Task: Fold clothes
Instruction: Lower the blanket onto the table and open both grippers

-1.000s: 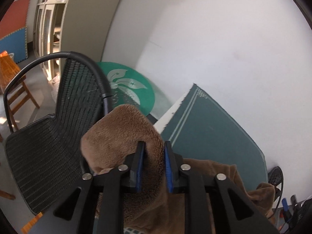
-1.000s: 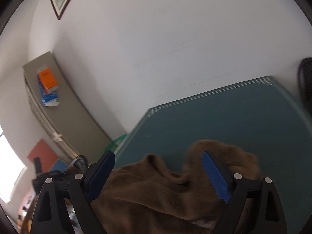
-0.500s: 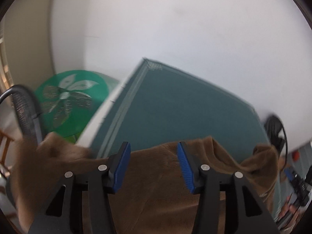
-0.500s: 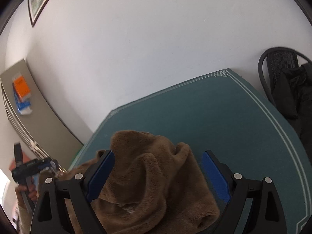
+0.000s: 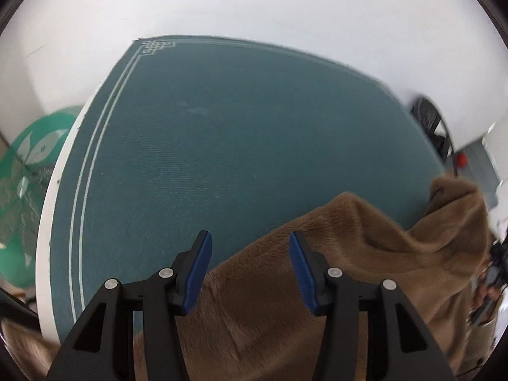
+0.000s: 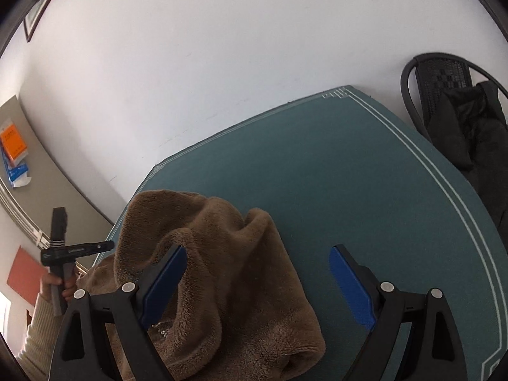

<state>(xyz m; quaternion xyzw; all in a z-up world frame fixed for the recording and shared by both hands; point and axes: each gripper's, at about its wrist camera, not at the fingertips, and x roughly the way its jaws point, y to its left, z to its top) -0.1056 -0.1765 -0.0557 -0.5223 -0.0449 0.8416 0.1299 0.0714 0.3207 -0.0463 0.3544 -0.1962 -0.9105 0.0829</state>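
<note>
Both claws gape over the brown fleece garment (image 6: 222, 273), gripping nothing.

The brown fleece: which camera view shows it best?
The right wrist view: the brown fleece lies there crumpled on the green table, with its folds and far edges visible. The left wrist view shows only a blurred stretch of it, cut off below.

Cut off by the bottom edge in both wrist views: brown fleece garment (image 5: 317, 301); smeared by blur at the left wrist view's rim: green round patterned disc (image 5: 28, 171); half hidden under dark clothing: black mesh chair (image 6: 441, 73).
</note>
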